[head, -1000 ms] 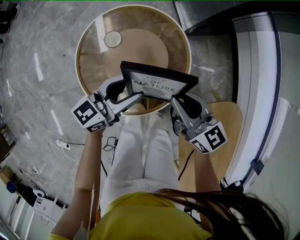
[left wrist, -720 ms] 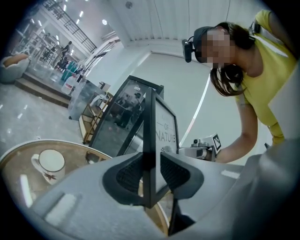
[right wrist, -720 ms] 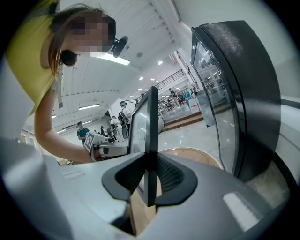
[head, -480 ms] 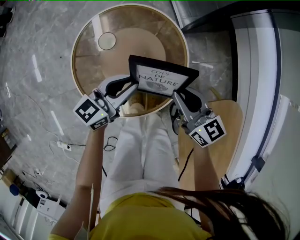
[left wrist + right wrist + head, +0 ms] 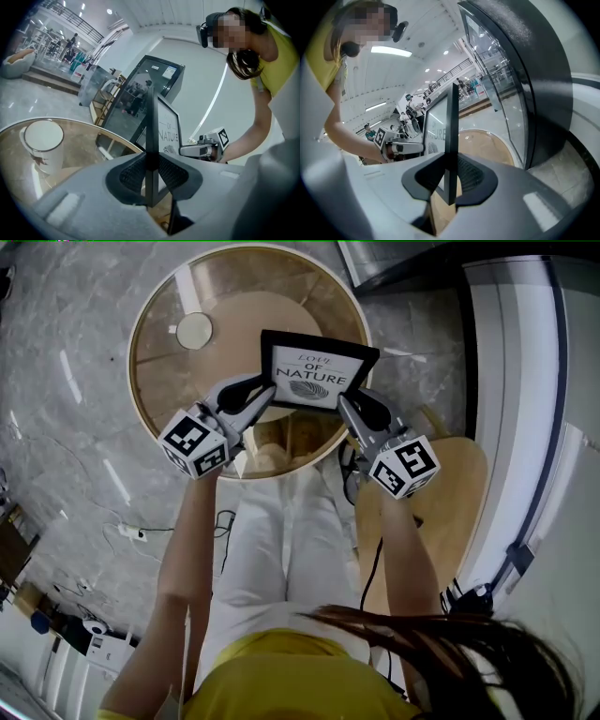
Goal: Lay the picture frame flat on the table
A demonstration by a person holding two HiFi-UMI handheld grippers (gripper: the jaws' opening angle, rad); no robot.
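The picture frame is black with a white print and is held tilted over the near right part of the round glass table. My left gripper is shut on the frame's left edge; its jaws have just been closing, with that edge between them. My right gripper is shut on the right edge. In each gripper view the frame stands edge-on between the pads. Whether the frame's bottom touches the glass I cannot tell.
A white cup stands on the table's far left. A wooden seat is at the right, beside a curved glass-and-white wall. Cables lie on the marble floor. A dark glass cabinet stands behind the table.
Both grippers have carried the frame downward and farther out over the tabletop. The frame now looks lower and sits more fully above the glass.
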